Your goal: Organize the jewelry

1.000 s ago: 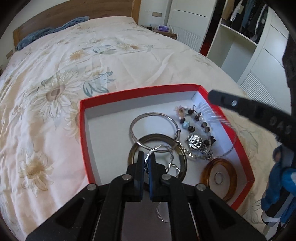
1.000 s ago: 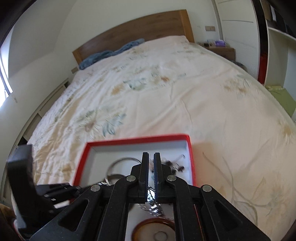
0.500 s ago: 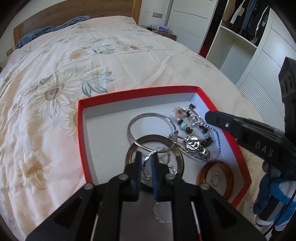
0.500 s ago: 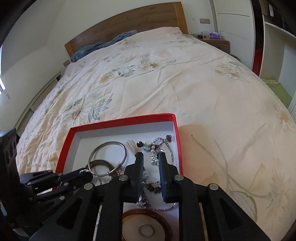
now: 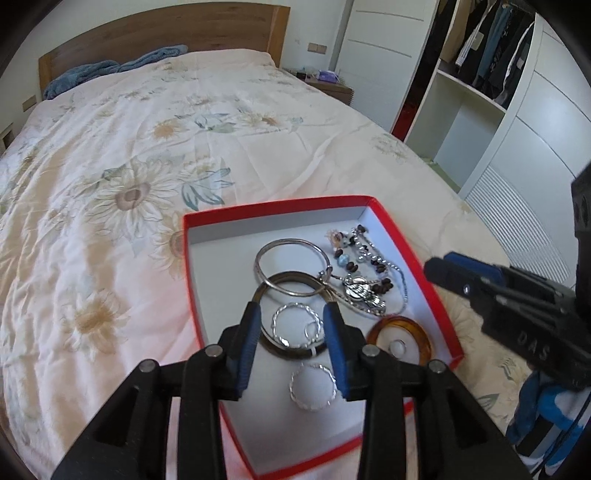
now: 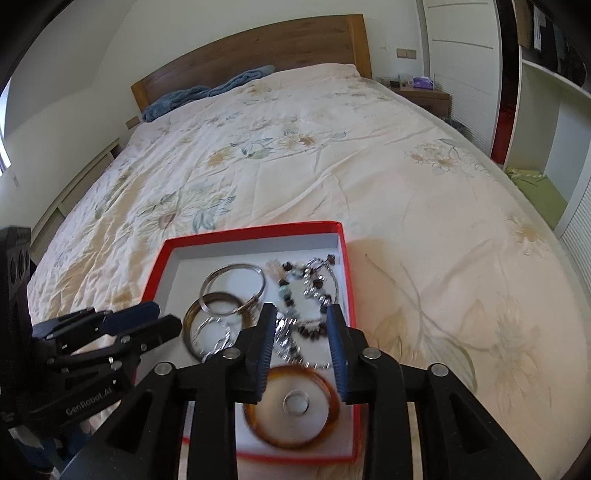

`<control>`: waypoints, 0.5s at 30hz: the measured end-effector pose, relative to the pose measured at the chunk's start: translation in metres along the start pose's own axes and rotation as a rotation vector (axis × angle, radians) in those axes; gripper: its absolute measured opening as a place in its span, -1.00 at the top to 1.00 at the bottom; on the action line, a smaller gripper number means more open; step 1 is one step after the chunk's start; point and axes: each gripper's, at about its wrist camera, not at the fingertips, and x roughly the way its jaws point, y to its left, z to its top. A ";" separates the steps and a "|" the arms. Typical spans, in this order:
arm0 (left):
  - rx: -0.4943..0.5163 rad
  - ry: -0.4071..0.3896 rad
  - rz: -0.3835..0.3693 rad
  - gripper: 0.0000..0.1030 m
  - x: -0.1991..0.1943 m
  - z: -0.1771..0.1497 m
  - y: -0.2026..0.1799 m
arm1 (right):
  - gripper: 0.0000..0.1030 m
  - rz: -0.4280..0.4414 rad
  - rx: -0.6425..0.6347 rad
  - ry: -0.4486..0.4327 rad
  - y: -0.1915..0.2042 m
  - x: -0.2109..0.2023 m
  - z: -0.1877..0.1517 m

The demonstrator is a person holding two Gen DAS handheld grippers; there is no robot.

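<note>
A red box (image 5: 192,266) with a white inside lies on the bed and also shows in the right wrist view (image 6: 159,266). It holds a silver bangle (image 5: 264,254), a dark bangle (image 5: 267,343), twisted silver hoop earrings (image 5: 291,325), a beaded bracelet (image 5: 365,258), an amber bangle (image 5: 424,338) and a small ring (image 5: 397,346). My left gripper (image 5: 291,314) is open and empty above the hoops. My right gripper (image 6: 301,317) is open and empty over the beads (image 6: 314,291), above the amber bangle (image 6: 258,424).
The flowered bedspread (image 5: 147,155) spreads all around the box. A wooden headboard (image 5: 166,33) and a blue blanket (image 5: 92,72) are at the far end. An open wardrobe (image 5: 480,74) stands to the right, a bedside table (image 6: 421,96) beyond.
Both grippers went from shut to open. The left gripper let go of the silver hoop earring, which now lies in the box. Both grippers drew back a little.
</note>
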 end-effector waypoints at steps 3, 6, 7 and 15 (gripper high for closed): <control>-0.007 -0.017 0.018 0.30 -0.018 -0.007 -0.001 | 0.30 -0.017 -0.013 -0.005 0.012 -0.016 -0.008; -0.014 -0.049 0.037 0.30 -0.039 -0.014 0.001 | 0.24 -0.034 -0.023 -0.018 0.023 -0.034 -0.017; -0.015 -0.070 0.049 0.30 -0.048 -0.016 0.001 | 0.23 -0.042 -0.027 -0.021 0.027 -0.039 -0.020; -0.031 -0.131 0.088 0.30 -0.101 -0.036 0.005 | 0.04 -0.119 -0.073 -0.057 0.055 -0.086 -0.040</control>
